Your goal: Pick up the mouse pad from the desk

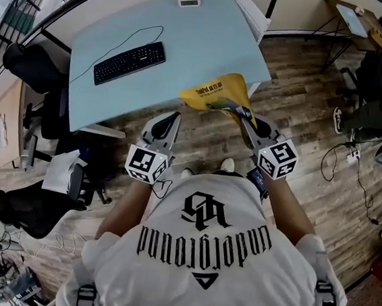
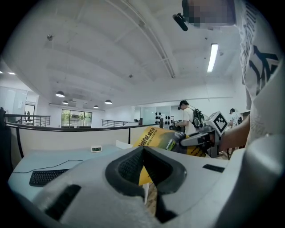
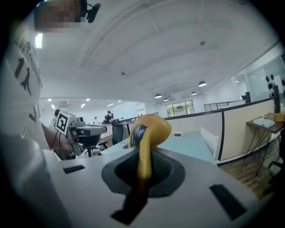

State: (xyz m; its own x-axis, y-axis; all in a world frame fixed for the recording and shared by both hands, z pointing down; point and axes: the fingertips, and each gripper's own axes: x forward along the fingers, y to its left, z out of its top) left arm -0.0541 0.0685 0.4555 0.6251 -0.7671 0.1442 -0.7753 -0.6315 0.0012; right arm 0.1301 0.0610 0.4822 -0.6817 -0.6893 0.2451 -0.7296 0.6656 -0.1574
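- The right gripper [image 1: 239,113] is squeezed tight on the yellow pad [image 1: 218,90]; its jaws pinch the near edge
- In the right gripper view the pad [image 3: 149,129] stands up out of the right gripper [image 3: 143,162] and curls over at the top like a floppy leaf
- The pad looks to be up in the air over the near corner of the desk [image 1: 189,40], not lying flat on it
- From the pinch, the pad runs away from the person, toward the desk and a bit to the left
- The free end hangs out in front with nothing under it
- The left gripper [image 1: 174,119] has its jaws together and nothing in them
- In the left gripper view the tips of the left gripper [image 2: 142,151] meet, and the pad [image 2: 153,138] shows past them, off to the right
- The left gripper sits just beside the pad's left corner; I can't tell if it touches, but it does not hold it
- So only the right hand has the pad
- The keyboard [image 1: 129,62] is well apart on the far left of the desk, out of the way
- I think the pick-up is nearly done: the pad only has to come up and back, away from the desk
- The pad is soft, so the loose end may flop or drag on the desk corner
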